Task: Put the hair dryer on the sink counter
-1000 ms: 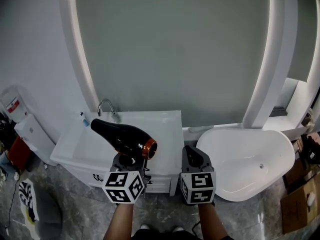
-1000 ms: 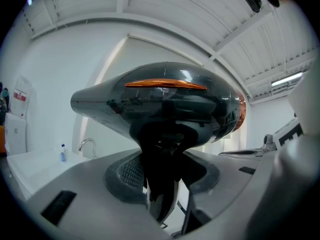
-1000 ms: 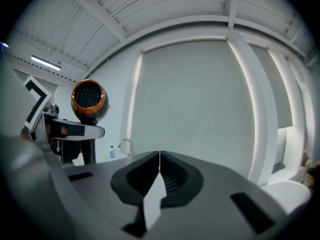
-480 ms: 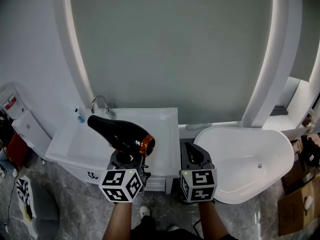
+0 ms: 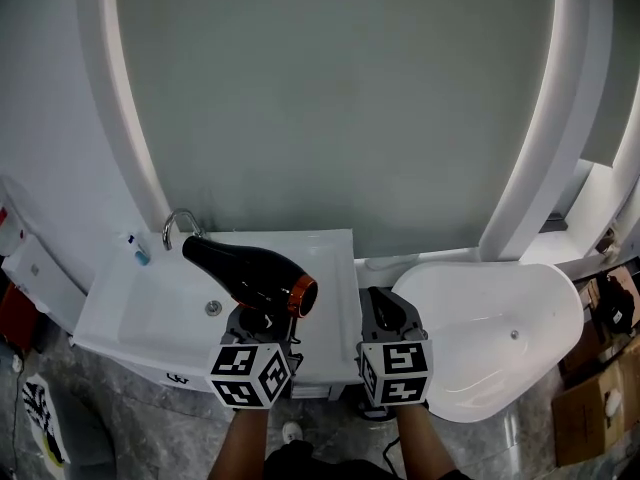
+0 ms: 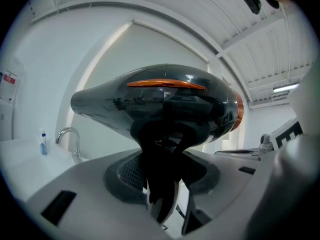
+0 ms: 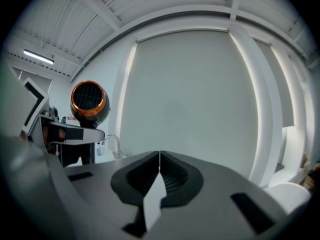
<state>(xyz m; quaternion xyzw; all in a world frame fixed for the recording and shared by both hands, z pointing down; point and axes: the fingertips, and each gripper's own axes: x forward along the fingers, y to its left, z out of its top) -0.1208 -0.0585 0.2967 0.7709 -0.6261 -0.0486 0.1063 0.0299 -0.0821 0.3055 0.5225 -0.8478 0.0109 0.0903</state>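
A glossy black hair dryer (image 5: pixel 248 275) with an orange ring at its rear (image 5: pixel 300 296) is held by its handle in my left gripper (image 5: pixel 262 320), above the front right part of the white sink counter (image 5: pixel 335 268). Its nozzle points left toward the tap. In the left gripper view the hair dryer (image 6: pixel 160 101) fills the middle, its handle (image 6: pixel 162 184) clamped between the jaws. My right gripper (image 5: pixel 390 311) hangs shut and empty just right of the counter; in the right gripper view the hair dryer's orange-ringed rear (image 7: pixel 88 100) shows at the left.
A chrome tap (image 5: pixel 178 222) and a small blue bottle (image 5: pixel 140 254) stand at the back left of the basin (image 5: pixel 165 303). A white bathtub (image 5: pixel 490 333) lies to the right. A cardboard box (image 5: pixel 590 408) sits on the floor at far right. A tall mirror panel covers the wall.
The view has drawn closer to the sink. The hair dryer, still in my left gripper, now sits further over the counter's front right. The right gripper keeps its place beside it.
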